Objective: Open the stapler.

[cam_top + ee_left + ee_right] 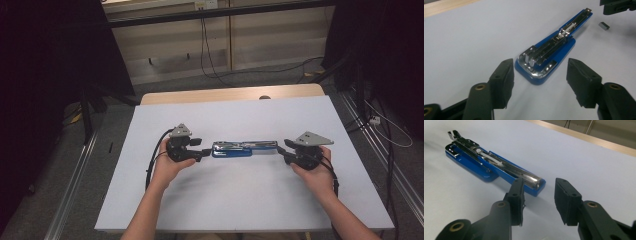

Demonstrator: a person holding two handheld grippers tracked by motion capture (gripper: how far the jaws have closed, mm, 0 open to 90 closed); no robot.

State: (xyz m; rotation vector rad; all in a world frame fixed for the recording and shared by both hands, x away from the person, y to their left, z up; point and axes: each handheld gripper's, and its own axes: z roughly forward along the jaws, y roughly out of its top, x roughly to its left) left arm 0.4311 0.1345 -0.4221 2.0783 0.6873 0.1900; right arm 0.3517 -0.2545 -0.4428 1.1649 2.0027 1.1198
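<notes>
Where the pale blue-white table top (235,200) lies bare, a blue stapler with chrome metal inner rails (243,148), swung open and flat, stretched lengthwise between the two tools. Long and narrow; broad blue base at one end, slimmer blue arm with bright staple channel at the other (544,55). Chrome curl and small rivets at the base end, a spring clip partway along the rail. Seen from the far end, rounded chrome nose over the blue tip (496,162).

Left gripper (540,75) just beside the stapler's base end, black jaws spread apart, pads clear of the blue plastic, nothing pinched. Right gripper (539,195) just beside the stapler's slim end, jaws likewise parted and off the stapler; one pad overlapping the blue tip from this angle, contact hard to judge, gap visible on the other side. From above, left gripper (205,154) and right gripper (281,151) flanking the stapler end to end.

Small grey block (604,26) near the stapler's far tip, too small to identify. Staple load inside the channel not discernible. Forearms cut off at the lower frame edge from above
</notes>
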